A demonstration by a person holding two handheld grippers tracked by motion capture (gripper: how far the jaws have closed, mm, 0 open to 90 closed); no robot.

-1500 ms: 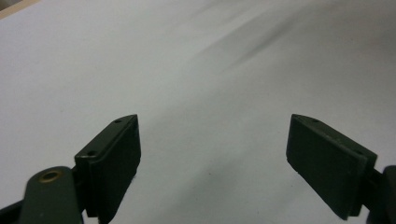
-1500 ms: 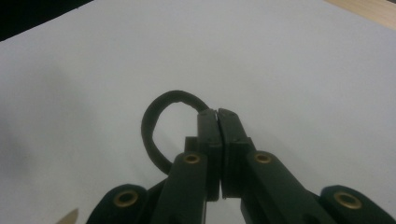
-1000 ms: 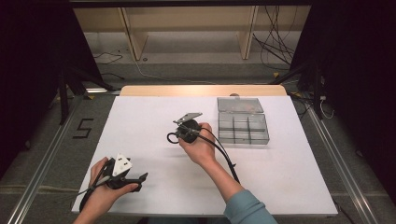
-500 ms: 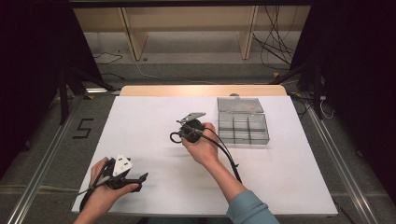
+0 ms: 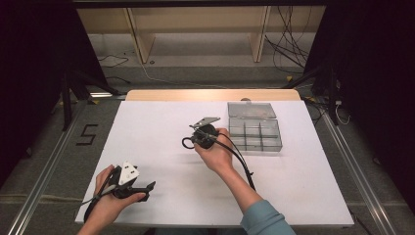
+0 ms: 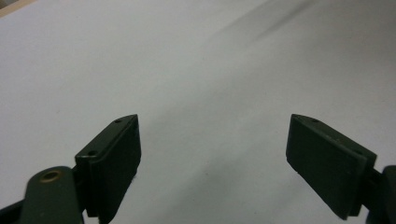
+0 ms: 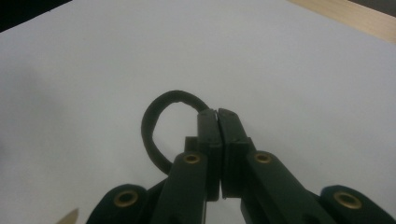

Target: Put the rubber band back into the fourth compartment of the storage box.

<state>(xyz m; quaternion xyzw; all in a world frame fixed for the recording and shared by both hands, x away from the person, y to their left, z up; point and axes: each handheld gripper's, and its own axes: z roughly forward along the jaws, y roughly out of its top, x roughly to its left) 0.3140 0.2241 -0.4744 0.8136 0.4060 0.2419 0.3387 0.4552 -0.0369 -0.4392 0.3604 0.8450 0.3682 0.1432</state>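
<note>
Right claw (image 5: 188,142), clamped on a black loop (image 7: 156,123), hangs just left of the box (image 5: 254,133); left claw (image 5: 147,186) gapes, farther off.

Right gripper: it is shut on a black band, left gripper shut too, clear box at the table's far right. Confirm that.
Wrong on one point: the left gripper is open, its jaws wide apart over bare table in the left gripper view. The right gripper is shut on the black band, and the clear box sits far right.
</note>
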